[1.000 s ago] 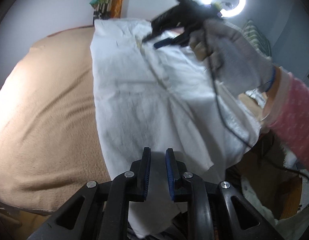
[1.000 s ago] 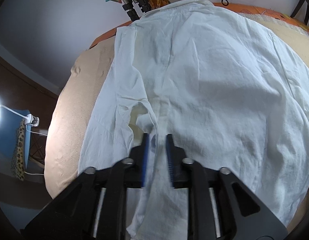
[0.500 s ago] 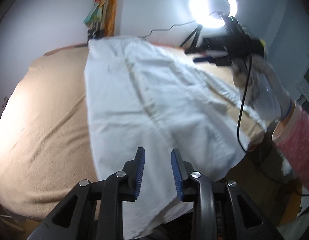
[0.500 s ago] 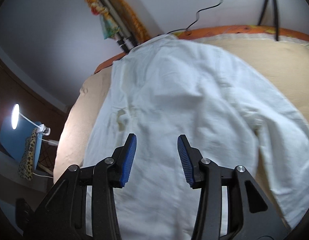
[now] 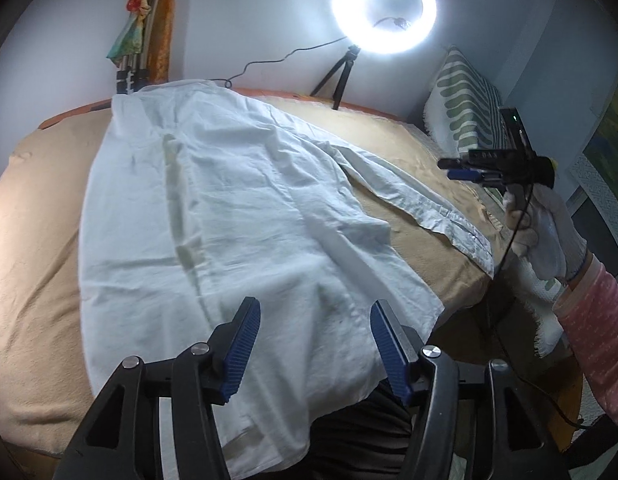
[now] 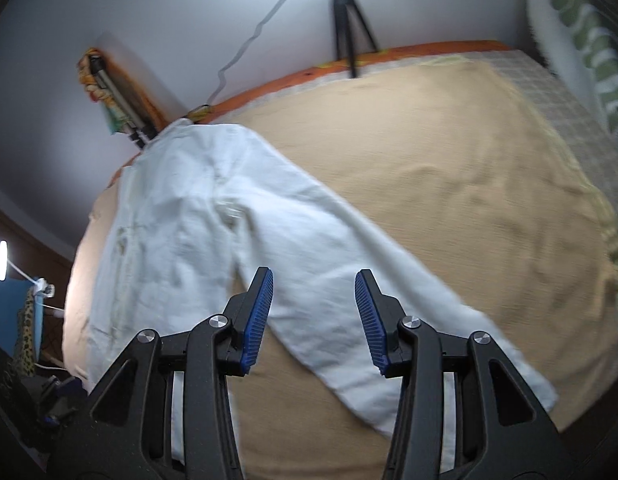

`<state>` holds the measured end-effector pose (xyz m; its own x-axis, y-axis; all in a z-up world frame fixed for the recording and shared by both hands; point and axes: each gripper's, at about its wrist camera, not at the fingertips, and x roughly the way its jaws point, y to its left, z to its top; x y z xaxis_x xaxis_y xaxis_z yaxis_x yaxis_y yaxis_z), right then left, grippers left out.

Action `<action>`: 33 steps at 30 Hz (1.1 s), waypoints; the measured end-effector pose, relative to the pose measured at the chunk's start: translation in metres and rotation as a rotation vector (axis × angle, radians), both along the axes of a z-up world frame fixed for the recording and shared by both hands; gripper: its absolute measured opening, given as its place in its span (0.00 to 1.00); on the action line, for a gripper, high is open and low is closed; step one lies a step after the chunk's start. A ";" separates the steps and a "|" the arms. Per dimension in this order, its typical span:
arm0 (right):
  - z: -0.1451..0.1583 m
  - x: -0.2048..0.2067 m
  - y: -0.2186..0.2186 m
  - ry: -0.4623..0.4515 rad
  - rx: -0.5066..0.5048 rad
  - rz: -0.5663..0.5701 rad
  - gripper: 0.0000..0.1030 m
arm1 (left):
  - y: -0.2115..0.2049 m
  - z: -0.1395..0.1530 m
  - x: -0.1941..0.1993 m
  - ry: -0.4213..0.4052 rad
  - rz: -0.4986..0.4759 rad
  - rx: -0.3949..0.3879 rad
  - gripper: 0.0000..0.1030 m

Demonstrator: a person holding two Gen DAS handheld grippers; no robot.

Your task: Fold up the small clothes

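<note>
A white long-sleeved shirt (image 5: 229, 208) lies spread on a tan blanket (image 5: 37, 240) covering a bed. Its near hem hangs over the bed's front edge. My left gripper (image 5: 315, 308) hovers above that hem with its jaws opening, and no cloth is pinched between the blue pads. One sleeve (image 6: 389, 280) stretches diagonally across the blanket toward the right. My right gripper (image 6: 314, 280) is open above this sleeve, without touching it. In the left wrist view the right gripper (image 5: 449, 169) sits at the bed's right side, held by a white-gloved hand (image 5: 549, 232).
A lit ring light (image 5: 385, 4) on a small tripod (image 5: 341, 76) stands at the bed's far edge, with a cable along the wall. A green-patterned pillow (image 5: 465, 104) leans at the right. A folded tripod with colourful cloth (image 5: 137, 48) stands at the back left.
Both grippers let go of the shirt and opened. The left one drew back and up from the hem. The right one swung far to the right, off the shirt's middle and over the sleeve.
</note>
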<state>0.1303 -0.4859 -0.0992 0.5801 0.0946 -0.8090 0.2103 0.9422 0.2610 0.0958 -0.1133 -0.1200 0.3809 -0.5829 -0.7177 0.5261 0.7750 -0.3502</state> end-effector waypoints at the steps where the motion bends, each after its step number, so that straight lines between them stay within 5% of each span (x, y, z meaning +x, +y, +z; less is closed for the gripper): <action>1: -0.004 -0.006 -0.012 0.017 -0.015 -0.011 0.44 | -0.005 -0.002 0.002 0.008 -0.006 -0.002 0.58; 8: -0.039 -0.019 -0.068 0.121 -0.047 -0.054 0.44 | -0.036 -0.013 0.012 0.032 -0.024 0.006 0.58; 16: -0.060 -0.025 -0.063 0.170 -0.117 0.019 0.44 | -0.049 -0.021 0.022 0.066 0.008 -0.003 0.58; 17: -0.059 -0.026 -0.061 0.173 -0.124 0.024 0.43 | -0.049 -0.021 0.023 0.067 0.010 -0.003 0.58; 19: -0.059 -0.028 -0.056 0.172 -0.124 0.050 0.22 | -0.050 -0.022 0.024 0.067 0.014 -0.001 0.57; 21: -0.057 -0.030 -0.053 0.162 -0.122 0.059 0.07 | -0.049 -0.021 0.024 0.066 0.016 -0.002 0.56; 33: 0.011 -0.043 0.008 -0.054 0.059 0.095 0.04 | -0.036 -0.018 0.025 0.069 0.021 -0.029 0.56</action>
<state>0.0874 -0.4776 -0.0879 0.6087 0.1975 -0.7684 0.1051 0.9399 0.3249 0.1205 -0.1490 -0.1381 0.3440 -0.5963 -0.7253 0.4835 0.7747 -0.4076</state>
